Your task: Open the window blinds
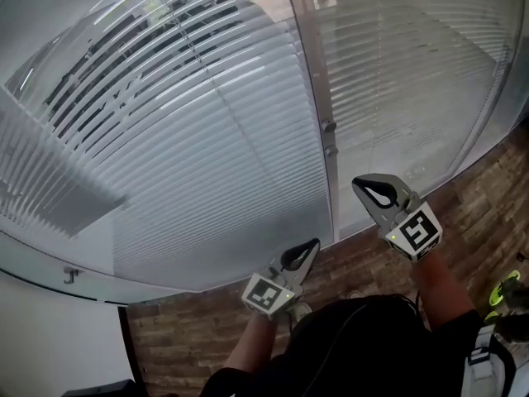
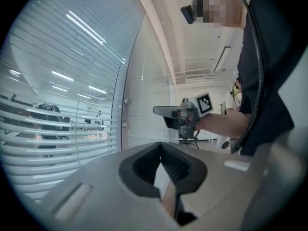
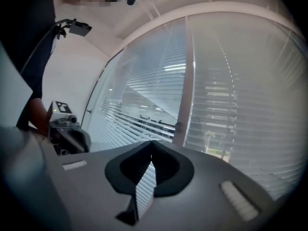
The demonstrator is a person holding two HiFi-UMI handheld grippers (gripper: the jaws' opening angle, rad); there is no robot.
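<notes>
Noted left grey plastic tongs (image 1: 315, 243) closed tip to tip, gripping nothing. Found right grey tongs (image 1: 356, 183) likewise closed and empty, held higher than the left and near it. Recorded white horizontal-slat window blinds (image 1: 207, 147) ahead of both tongs, apart from them, hanging down across the panes. Saw grey vertical window post (image 1: 321, 98) with two small round knobs (image 1: 329, 127) just beyond the right tongs.

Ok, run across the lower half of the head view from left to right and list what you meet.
In order: small wall hook → left gripper → window post → right gripper → yellow-green object by the right edge.
</notes>
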